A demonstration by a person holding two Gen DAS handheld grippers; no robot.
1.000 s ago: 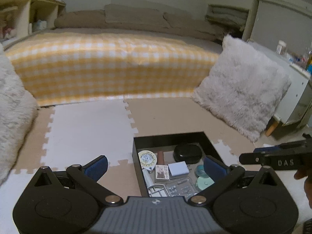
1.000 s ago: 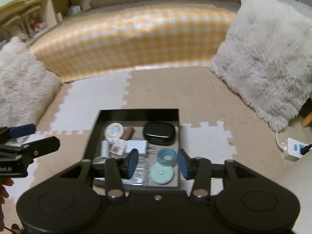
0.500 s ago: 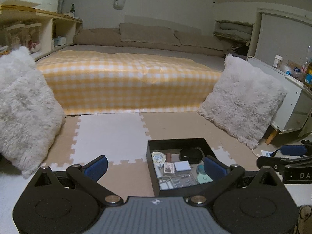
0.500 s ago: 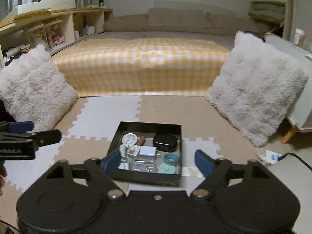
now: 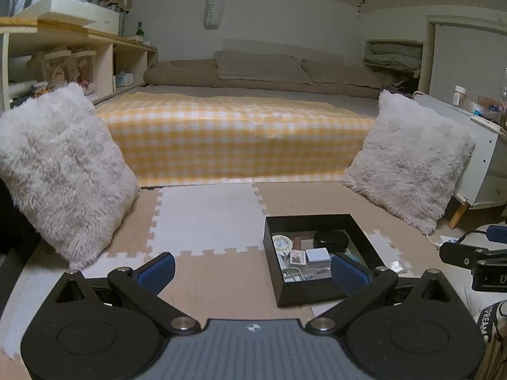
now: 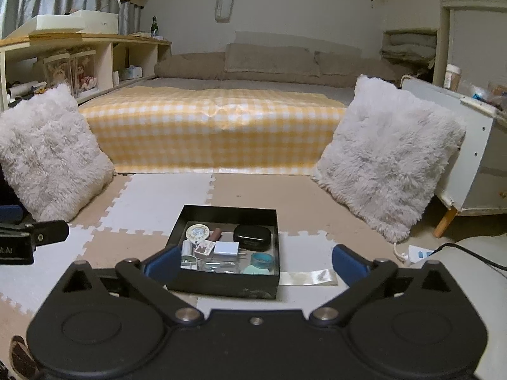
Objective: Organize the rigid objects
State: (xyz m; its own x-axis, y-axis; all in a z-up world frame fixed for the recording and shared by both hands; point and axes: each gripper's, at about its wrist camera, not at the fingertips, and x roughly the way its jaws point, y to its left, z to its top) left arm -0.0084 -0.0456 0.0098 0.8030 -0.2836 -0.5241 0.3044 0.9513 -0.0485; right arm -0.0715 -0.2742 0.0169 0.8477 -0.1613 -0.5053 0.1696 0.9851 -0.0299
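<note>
a: where do the fingers stand?
b: the right gripper (image 6: 255, 264) has just been opening and its blue fingers (image 6: 347, 264) are spread wide, gripping nothing. the near wall of the black box (image 6: 221, 283) shows between them, untouched. the left gripper (image 5: 253, 272) is spread wide too and holds nothing; the box (image 5: 309, 293) lies toward its right finger, which covers the box's near right corner.
a: and the box itself?
b: it sits on the foam floor mat (image 6: 158, 199), open-topped. inside, nearest the camera, are a mint disc, a teal ring (image 6: 262, 260) and a clear packet; behind those a white charger (image 6: 226, 248) and a small printed card; at the back a round dial (image 6: 197, 231), a brown tube and a black case (image 6: 253, 237).
a: any writing?
b: the left gripper's body at the left edge of the right view (image 6: 16, 247) carries letters, cut off and not readable. a band in the left view's lower right corner reads "dream". the card and dial are too small to read.
a: farther off?
b: two fluffy cushions (image 6: 386, 155) flank a bed with a yellow checked cover (image 6: 215, 126). a wall pouch's lettering is too blurred to read.
</note>
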